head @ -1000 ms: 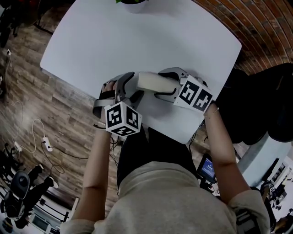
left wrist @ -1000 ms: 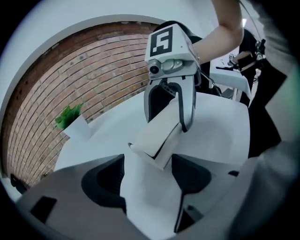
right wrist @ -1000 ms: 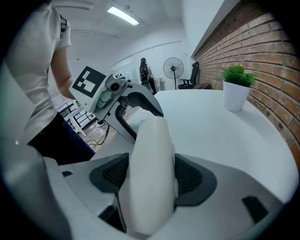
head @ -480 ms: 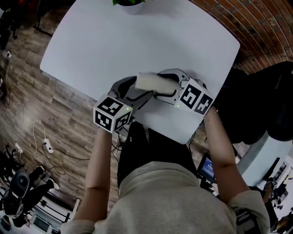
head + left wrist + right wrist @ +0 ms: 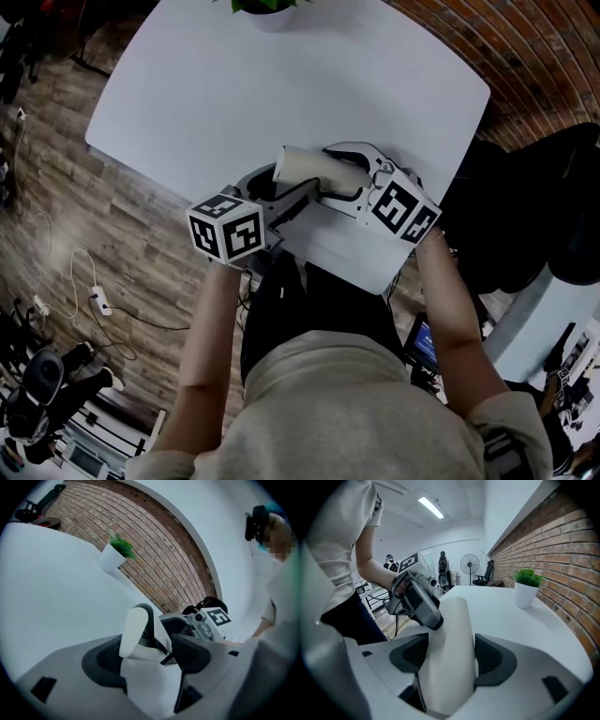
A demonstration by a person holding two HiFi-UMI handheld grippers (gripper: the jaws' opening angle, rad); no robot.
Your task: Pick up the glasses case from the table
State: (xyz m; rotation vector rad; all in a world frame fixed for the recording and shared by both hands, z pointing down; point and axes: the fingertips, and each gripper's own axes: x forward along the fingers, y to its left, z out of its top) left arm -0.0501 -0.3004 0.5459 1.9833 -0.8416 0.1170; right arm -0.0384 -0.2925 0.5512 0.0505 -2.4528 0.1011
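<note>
Two grippers: left gripper (image 5: 279,187), right gripper (image 5: 330,172)
Tongs: both clamped on white glasses case (image 5: 302,163)
Place: by table (image 5: 234,84) near edge
Far edge: potted plant (image 5: 262,7)

a white rounded-corner table (image 5: 234,94) stood on a wood-plank floor (image 5: 94,244); a small green plant in a white pot (image 5: 526,590) sat near its far edge.

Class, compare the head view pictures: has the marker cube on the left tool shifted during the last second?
Yes. The left tool's marker cube has slid left along the table's near edge, toward its left corner, and has turned.
</note>
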